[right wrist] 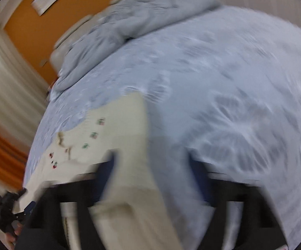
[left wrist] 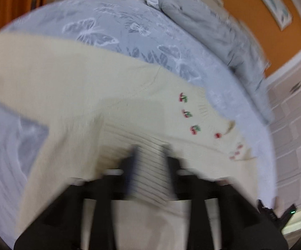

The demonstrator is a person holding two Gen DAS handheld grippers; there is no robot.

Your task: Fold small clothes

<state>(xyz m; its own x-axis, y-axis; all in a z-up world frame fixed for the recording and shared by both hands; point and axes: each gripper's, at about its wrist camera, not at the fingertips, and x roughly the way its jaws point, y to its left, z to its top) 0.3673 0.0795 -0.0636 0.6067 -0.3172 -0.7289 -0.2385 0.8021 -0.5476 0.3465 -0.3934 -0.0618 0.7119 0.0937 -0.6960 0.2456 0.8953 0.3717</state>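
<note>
A cream knitted sweater (left wrist: 88, 87) with small cherry embroidery lies spread on the pale blue bed sheet (left wrist: 113, 27). My left gripper (left wrist: 150, 160) hovers over its ribbed hem, which runs between the two dark fingers; the jaws stand apart and do not pinch it. In the right wrist view the sweater (right wrist: 125, 125) reaches in from the left, and a folded cream edge passes beside the left finger of my right gripper (right wrist: 151, 166). That gripper's jaws are wide apart, with bare sheet (right wrist: 233, 83) under the rest of the gap. Both views are blurred.
A crumpled grey blanket (left wrist: 213, 31) is heaped at the head of the bed, by the orange wall (left wrist: 275, 41). Curtains (right wrist: 9, 79) hang beside the bed. The other gripper's black body (left wrist: 275, 212) shows at the sheet's edge.
</note>
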